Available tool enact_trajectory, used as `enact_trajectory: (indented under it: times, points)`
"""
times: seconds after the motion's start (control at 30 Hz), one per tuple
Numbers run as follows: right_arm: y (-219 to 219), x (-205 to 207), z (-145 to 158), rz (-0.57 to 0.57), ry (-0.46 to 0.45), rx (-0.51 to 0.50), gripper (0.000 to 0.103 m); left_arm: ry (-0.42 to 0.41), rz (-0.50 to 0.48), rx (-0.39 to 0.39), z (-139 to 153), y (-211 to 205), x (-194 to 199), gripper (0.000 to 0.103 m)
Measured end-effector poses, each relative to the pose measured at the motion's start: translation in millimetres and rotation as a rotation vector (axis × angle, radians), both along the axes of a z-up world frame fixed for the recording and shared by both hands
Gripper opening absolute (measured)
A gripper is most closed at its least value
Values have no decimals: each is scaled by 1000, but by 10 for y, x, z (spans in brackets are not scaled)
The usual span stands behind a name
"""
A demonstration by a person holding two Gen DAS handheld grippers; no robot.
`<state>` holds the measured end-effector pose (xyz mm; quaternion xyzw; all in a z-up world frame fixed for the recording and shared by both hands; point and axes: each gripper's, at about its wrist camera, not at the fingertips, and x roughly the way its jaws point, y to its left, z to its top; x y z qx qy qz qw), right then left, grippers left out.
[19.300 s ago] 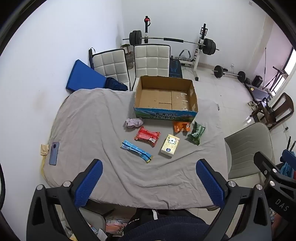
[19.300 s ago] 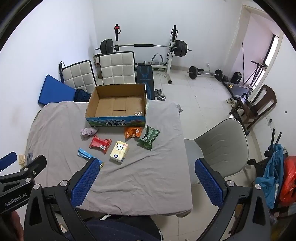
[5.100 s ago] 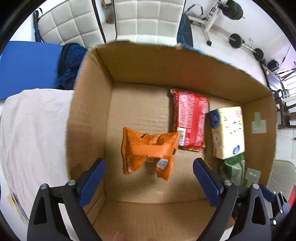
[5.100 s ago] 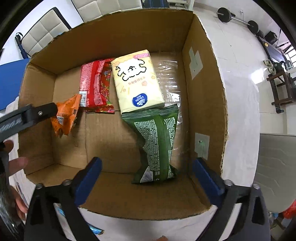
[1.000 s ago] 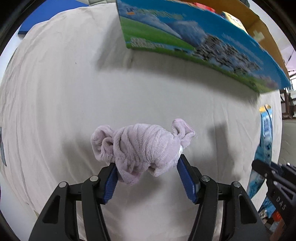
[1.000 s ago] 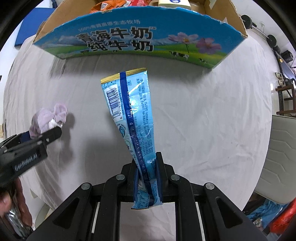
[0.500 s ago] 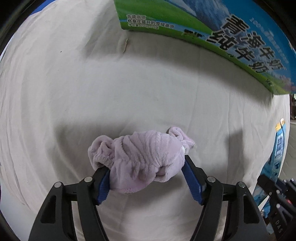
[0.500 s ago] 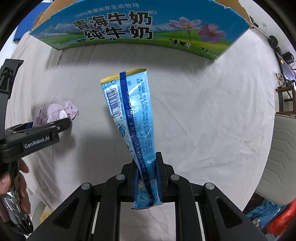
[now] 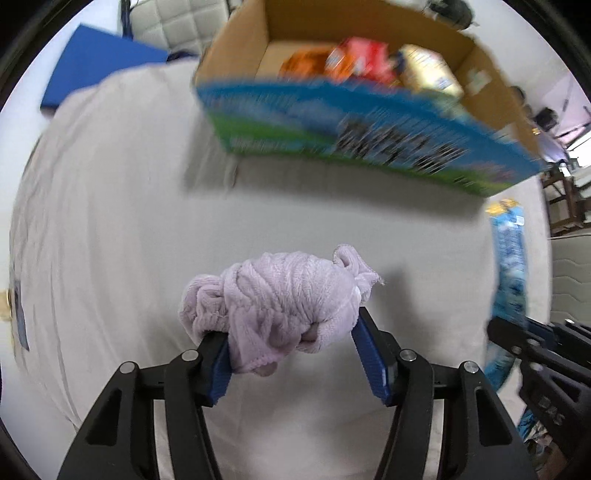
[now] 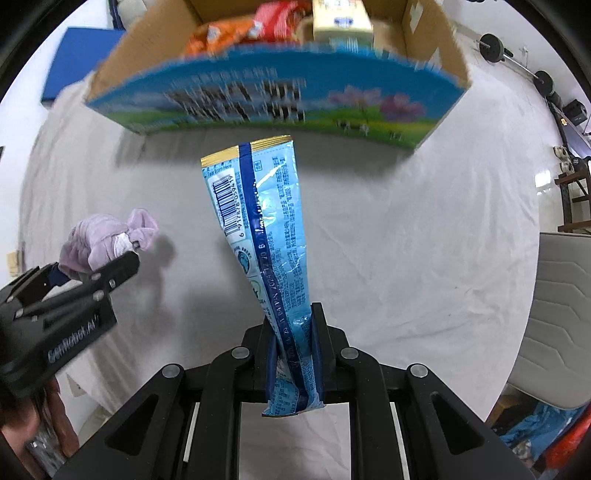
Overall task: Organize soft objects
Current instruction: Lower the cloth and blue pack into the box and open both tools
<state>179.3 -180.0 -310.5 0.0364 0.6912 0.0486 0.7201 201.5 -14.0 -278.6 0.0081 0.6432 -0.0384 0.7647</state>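
My left gripper [image 9: 293,341] is shut on a bundled lilac cloth [image 9: 280,299] and holds it above the grey table cover [image 9: 110,206]. My right gripper [image 10: 294,332] is shut on the lower end of a long light-blue snack packet [image 10: 264,236], which stands up toward the box. The open cardboard box [image 10: 280,99] with a blue and green printed front is ahead of both grippers. Inside it lie an orange packet [image 10: 221,35], a red packet [image 10: 275,14] and a yellow tissue pack [image 10: 340,18]. The lilac cloth [image 10: 99,238] and left gripper also show in the right wrist view.
A blue mat [image 9: 99,70] and a white padded chair [image 9: 173,22] stand behind the table on the left. A grey chair [image 10: 565,314] is at the table's right side. Weights [image 10: 517,55] lie on the floor beyond. A phone [image 9: 18,314] lies at the table's left edge.
Both grippers have risen and tilted toward the box with their loads, so the box's inside now shows. The cloth has left the table cover.
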Motion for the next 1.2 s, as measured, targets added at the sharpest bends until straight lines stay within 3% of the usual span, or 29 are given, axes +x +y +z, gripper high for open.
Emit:
enact_trajectory:
  times: [0.3, 0.4, 0.6, 0.87, 1.0, 1.2]
  points:
    - [-163, 196, 925, -35, -122, 100, 17, -144, -46, -80, 874, -230, 62, 56]
    - [-178, 396, 1212, -46, -168, 121, 17, -175, -53, -92, 980, -248, 259, 56]
    - [-174, 879, 1431, -87, -216, 135, 17, -173, -35, -102, 1039, -192, 743, 56]
    - [-141, 1600, 1184, -141, -205, 107, 17, -28, 11, -121, 606, -10, 1495, 57]
    - [-125, 1958, 864, -180, -164, 111, 17, 71, 21, -130, 285, 34, 1772, 57]
    - [-161, 2303, 288, -233, -82, 118, 17, 149, 21, -105, -73, -10, 1998, 57]
